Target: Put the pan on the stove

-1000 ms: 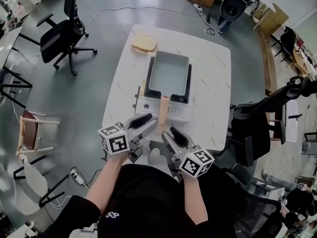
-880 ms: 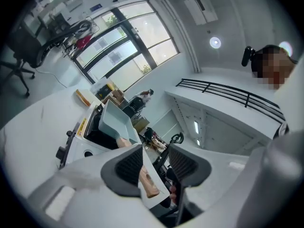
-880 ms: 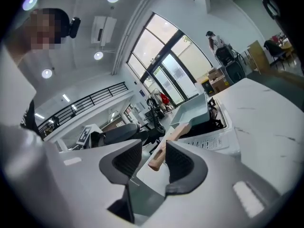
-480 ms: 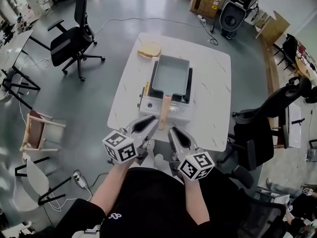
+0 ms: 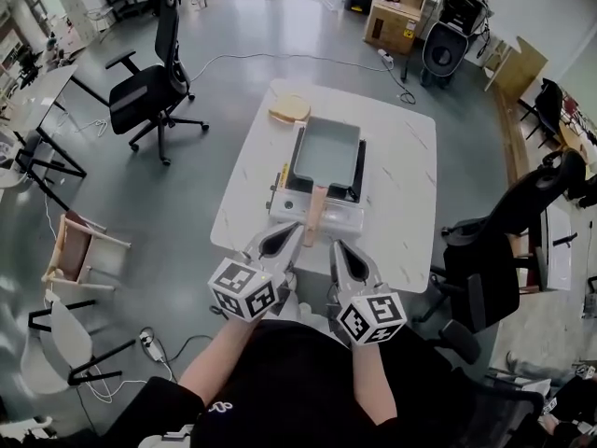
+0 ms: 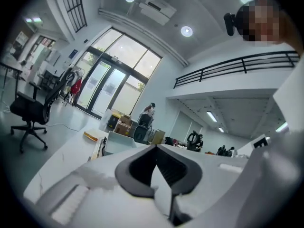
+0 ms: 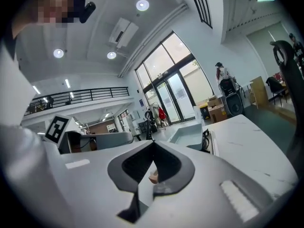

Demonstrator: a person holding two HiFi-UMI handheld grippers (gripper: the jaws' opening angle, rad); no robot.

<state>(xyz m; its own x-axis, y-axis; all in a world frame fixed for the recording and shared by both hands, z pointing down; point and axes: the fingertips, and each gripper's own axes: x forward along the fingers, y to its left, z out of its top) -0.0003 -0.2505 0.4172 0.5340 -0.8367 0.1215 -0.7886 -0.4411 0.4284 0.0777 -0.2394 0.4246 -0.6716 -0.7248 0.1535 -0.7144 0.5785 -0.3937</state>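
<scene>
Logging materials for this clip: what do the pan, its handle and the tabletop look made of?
Pan: probably coated metal, matte grey, thin straight walls. Handle: apparently wood, pale tan. Tabletop: white with faint grey veins, marble or a marble-look laminate.

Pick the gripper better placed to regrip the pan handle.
Left, narrowly: the left gripper has its tip right beside the near end of the pan handle; the right gripper sits slightly farther off. Both are shut and empty, so either must open first.
</scene>
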